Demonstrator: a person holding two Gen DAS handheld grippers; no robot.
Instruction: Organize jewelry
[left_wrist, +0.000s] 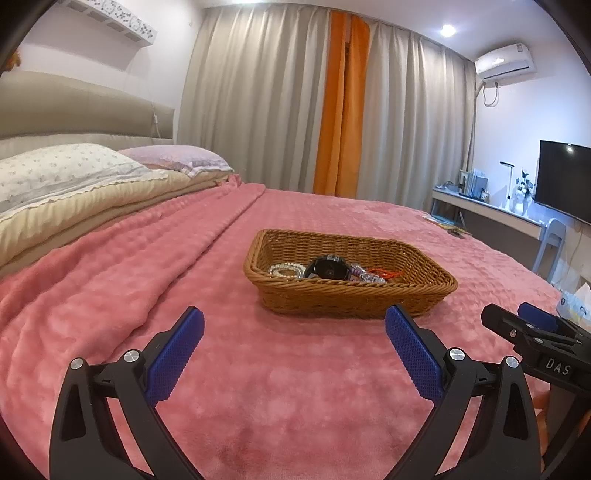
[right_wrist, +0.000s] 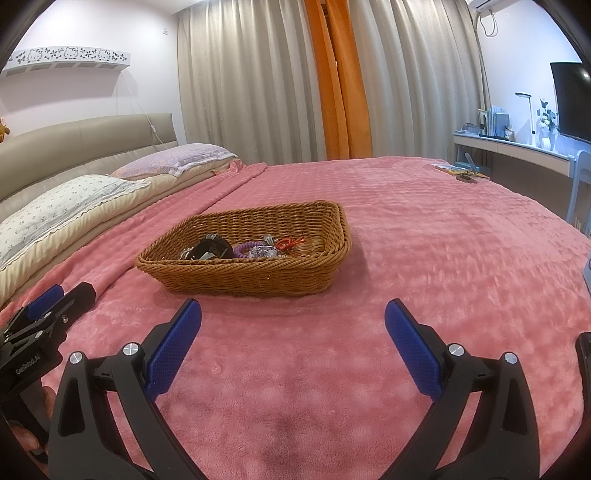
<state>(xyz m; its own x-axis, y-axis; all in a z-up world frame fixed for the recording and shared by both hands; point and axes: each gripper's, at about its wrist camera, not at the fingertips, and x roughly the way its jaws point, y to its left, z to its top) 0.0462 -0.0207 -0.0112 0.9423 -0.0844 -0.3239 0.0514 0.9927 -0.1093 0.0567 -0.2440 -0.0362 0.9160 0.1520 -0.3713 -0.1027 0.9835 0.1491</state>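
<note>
A brown wicker basket (left_wrist: 369, 251) (right_wrist: 258, 280) sits on the pink blanket. Inside lie a black watch (left_wrist: 328, 267) (right_wrist: 212, 248), a pale bead bracelet (left_wrist: 284, 270), a purple coil band (right_wrist: 245, 248), a silvery piece (left_wrist: 371, 277) (right_wrist: 262, 252) and an orange-red cord (left_wrist: 384, 274) (right_wrist: 290, 242). My left gripper (left_wrist: 293, 328) stands open just short of the basket's near wall, nothing between its blue pads. My right gripper (right_wrist: 293, 321) is open too, near the basket's front right. Each gripper shows at the other view's edge, the right gripper (left_wrist: 532, 325) and the left gripper (right_wrist: 55, 299).
The pink blanket (left_wrist: 258, 387) covers a wide bed. Pillows (left_wrist: 66, 173) and a padded headboard lie to the left. Grey and orange curtains hang behind. A desk (left_wrist: 491, 212) with a television stands at the right. Small items (right_wrist: 461, 173) lie at the bed's far right corner.
</note>
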